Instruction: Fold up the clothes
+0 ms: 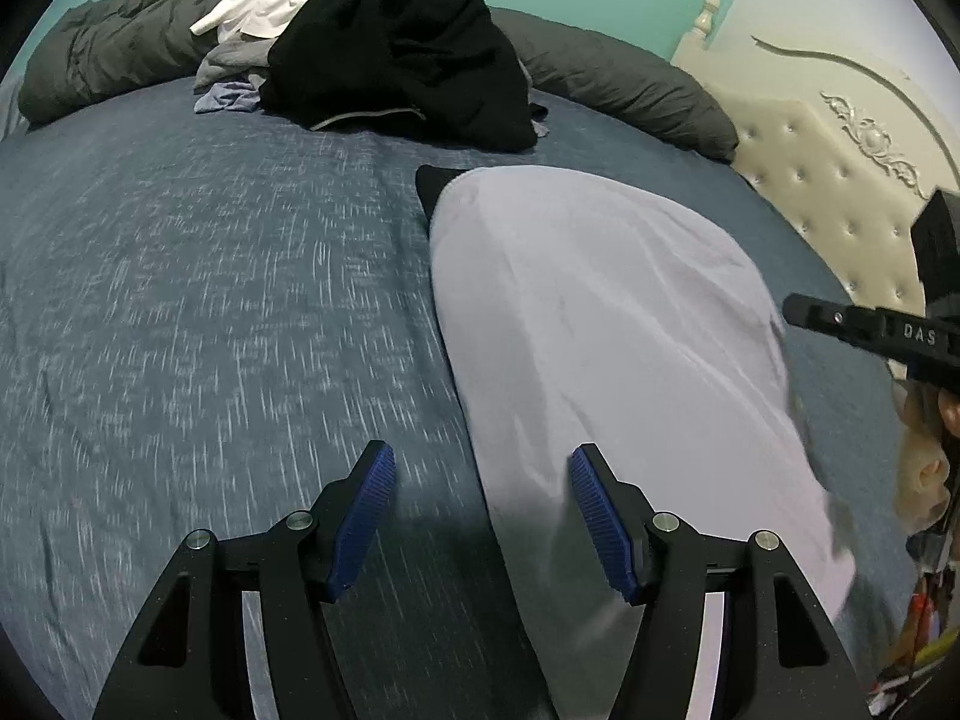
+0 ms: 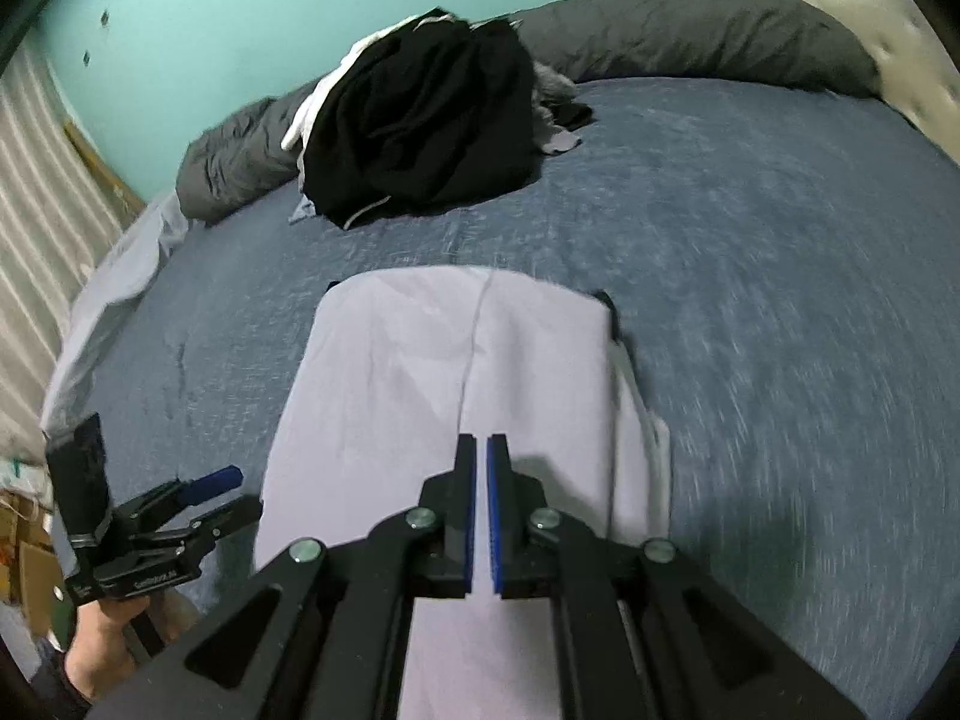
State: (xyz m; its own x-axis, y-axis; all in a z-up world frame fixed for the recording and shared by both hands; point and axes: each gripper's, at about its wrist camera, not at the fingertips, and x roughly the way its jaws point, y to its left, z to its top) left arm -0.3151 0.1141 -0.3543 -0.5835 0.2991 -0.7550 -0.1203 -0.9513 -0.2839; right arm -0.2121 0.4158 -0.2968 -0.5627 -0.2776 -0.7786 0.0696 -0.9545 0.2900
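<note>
Now: lavender garment [image 2: 456, 372] lies flat, folded narrow, on bed [image 2: 780, 300]; heap of clothes [image 2: 420, 138] at 12 o'clock. Right gripper [image 2: 481, 450] fingers pressed together, apparently empty; left gripper [image 1: 483, 468] fingers wide over the garment's left edge. Any further fold wants both edges pinched level, creases kept square.

- Wide open blue bedspread [image 1: 210, 300] fills the left and centre of my left wrist view; nothing in the way there.
- Folded lavender garment [image 1: 600, 330] takes up the centre-right, with something black [image 1: 435, 183] poking out at its far end.
- Upper centre, a pile of clothes [image 1: 396, 54] blocks the far side, with the grey comforter [image 1: 612, 84] rolled behind it.
- Right edge of the frame: my right gripper [image 1: 870, 324] juts in just beside the garment, tufted headboard [image 1: 828, 180] behind it.
- Right wrist view: clear bedspread across the whole right half; my left gripper [image 2: 210, 489] crowds the lower left.
</note>
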